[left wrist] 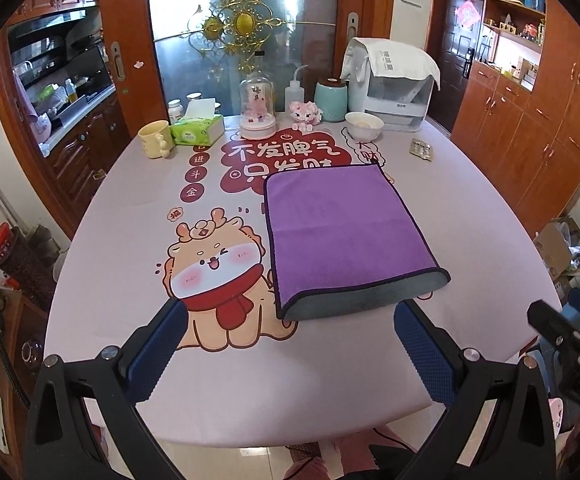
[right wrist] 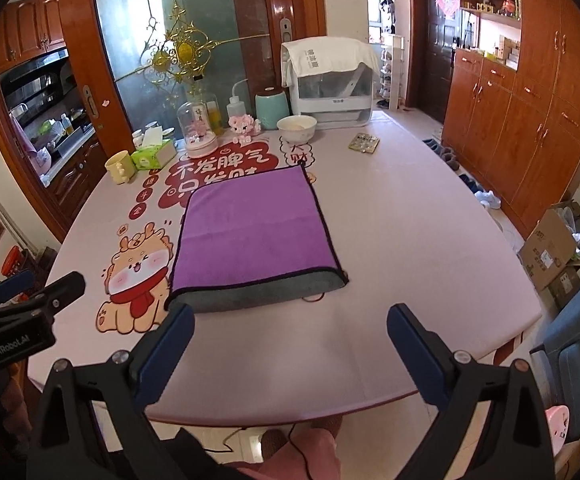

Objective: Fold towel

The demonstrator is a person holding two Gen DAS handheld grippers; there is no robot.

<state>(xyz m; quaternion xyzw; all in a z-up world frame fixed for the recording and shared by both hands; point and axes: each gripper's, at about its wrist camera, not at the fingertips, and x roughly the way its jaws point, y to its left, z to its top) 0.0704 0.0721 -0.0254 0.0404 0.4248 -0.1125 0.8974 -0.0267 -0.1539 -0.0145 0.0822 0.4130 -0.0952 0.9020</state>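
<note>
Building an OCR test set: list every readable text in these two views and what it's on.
"不发脾气": top row of the red cloud print on the tablecloth.
"GenRoboLAI", last letters uncertain: body of the left gripper, seen from the right wrist.
"DAS", cut off at the frame edge: body of the right gripper.
"金": red circle on the tablecloth.
Unreadable: white cloth print, tissue box, red door sign.
</note>
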